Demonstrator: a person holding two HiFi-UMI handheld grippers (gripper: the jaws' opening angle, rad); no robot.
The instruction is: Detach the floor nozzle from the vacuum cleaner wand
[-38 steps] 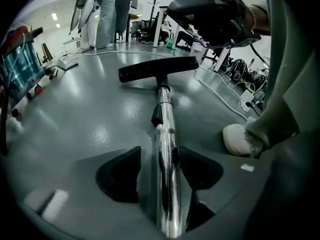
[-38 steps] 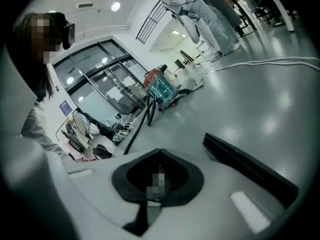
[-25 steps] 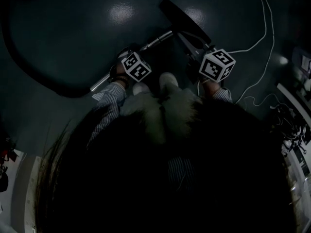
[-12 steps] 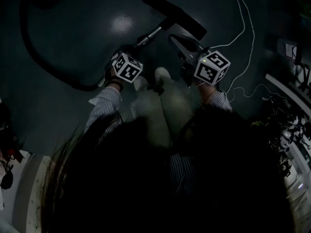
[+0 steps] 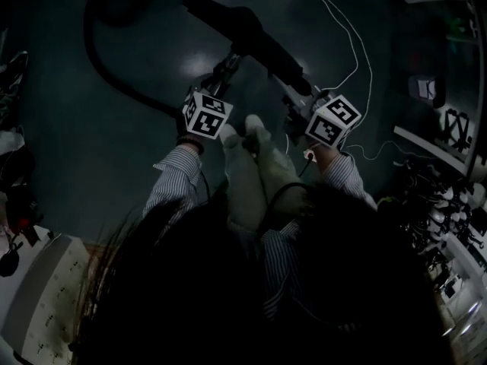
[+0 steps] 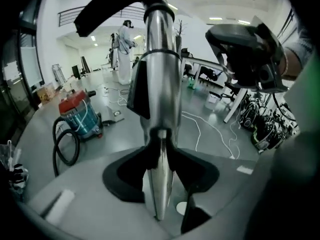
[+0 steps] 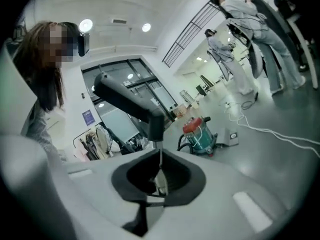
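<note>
1. The left claw (image 6: pixel 160 154) squeezes the shiny wand (image 6: pixel 161 69) between its two jaws.
2. The black floor nozzle (image 6: pixel 115 6) sits on the wand's far end, past that claw.
3. The right claw (image 7: pixel 159 171) is shut tight with nothing in it, and the nozzle is just ahead of it.

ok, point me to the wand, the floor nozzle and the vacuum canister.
wand (image 6: pixel 162 79): left gripper view, on the bare metal tube.
floor nozzle (image 5: pixel 255 38): head view, middle of the black bar.
vacuum canister (image 6: pixel 82 118): left gripper view, on the teal body.
</note>
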